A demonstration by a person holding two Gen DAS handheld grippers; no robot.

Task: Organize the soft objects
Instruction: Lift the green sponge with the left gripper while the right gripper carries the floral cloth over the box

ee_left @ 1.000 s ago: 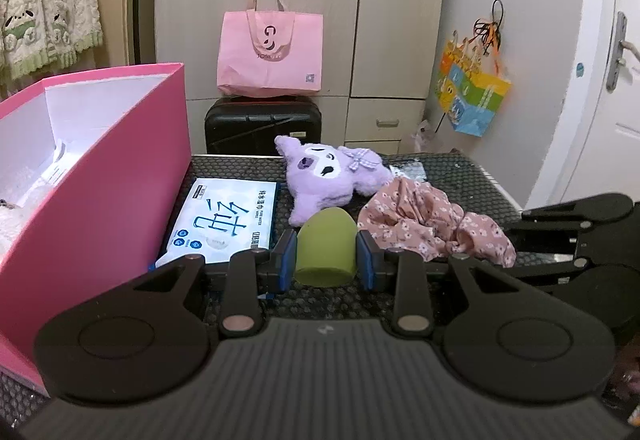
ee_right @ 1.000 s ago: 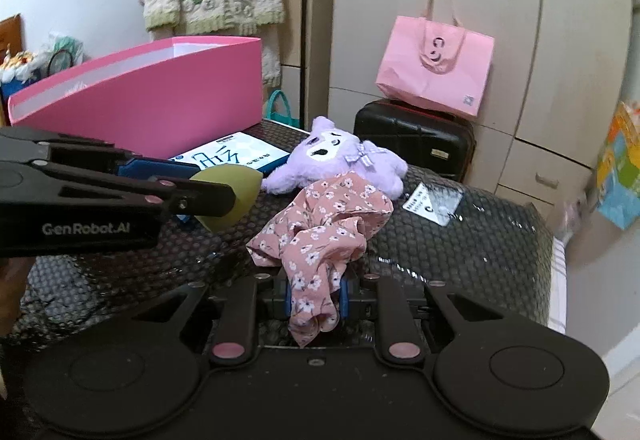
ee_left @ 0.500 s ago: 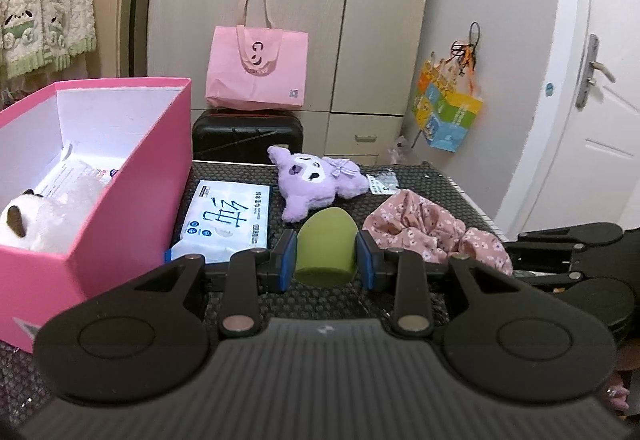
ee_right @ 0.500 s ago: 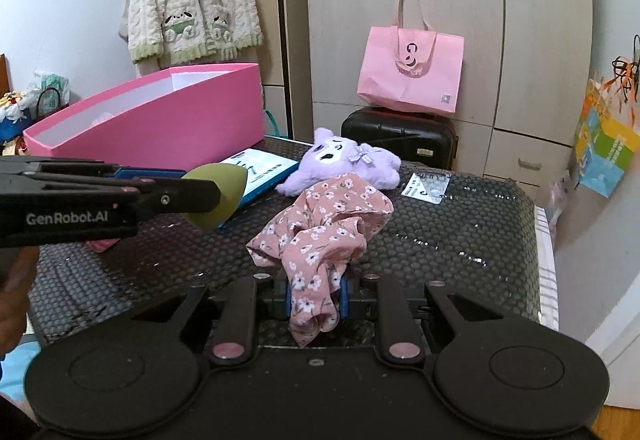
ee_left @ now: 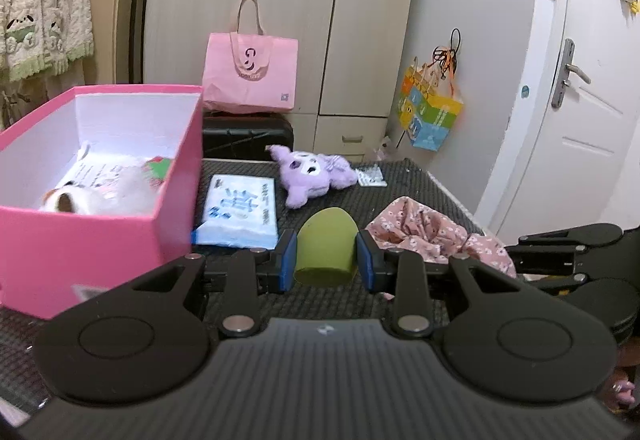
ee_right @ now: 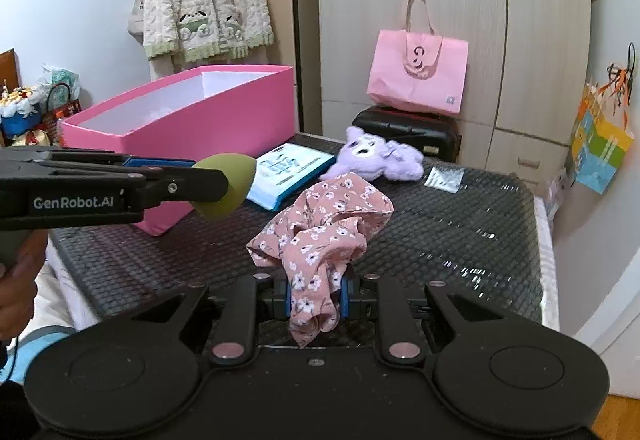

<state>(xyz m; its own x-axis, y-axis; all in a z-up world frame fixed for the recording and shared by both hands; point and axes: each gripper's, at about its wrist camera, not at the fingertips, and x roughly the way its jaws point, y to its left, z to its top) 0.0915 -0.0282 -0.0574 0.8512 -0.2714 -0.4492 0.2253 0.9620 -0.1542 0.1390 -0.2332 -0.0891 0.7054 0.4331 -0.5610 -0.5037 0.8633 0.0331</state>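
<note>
Right, biggest first: the pink box (ee_left: 100,240) sits open on the black mat (ee_right: 460,224), to the left of both my grippers, with a white plush toy (ee_left: 100,196) already lying inside it. Out on the mat beside the box lies the wipes pack (ee_left: 240,208), and past it, well away from me, the purple plush (ee_left: 312,176). The floral cloth (ee_right: 324,232) hangs bunched from my right gripper (ee_right: 314,296), whose jaws are pinched nearly together on a fold of it, the rest heaped up in front of the jaws and lifted off the mat as far as I can judge. Smallest is the green sponge (ee_left: 326,250), an egg shape held in my left gripper (ee_left: 326,256), jaws partly closed on its two sides, rounded tip pointing forward, flat end toward me. What matters next, I reckon: the box opening lies left and slightly ahead of the sponge, and my left gripper is the nearer one, so the sponge should go over that near wall first, the cloth after
</note>
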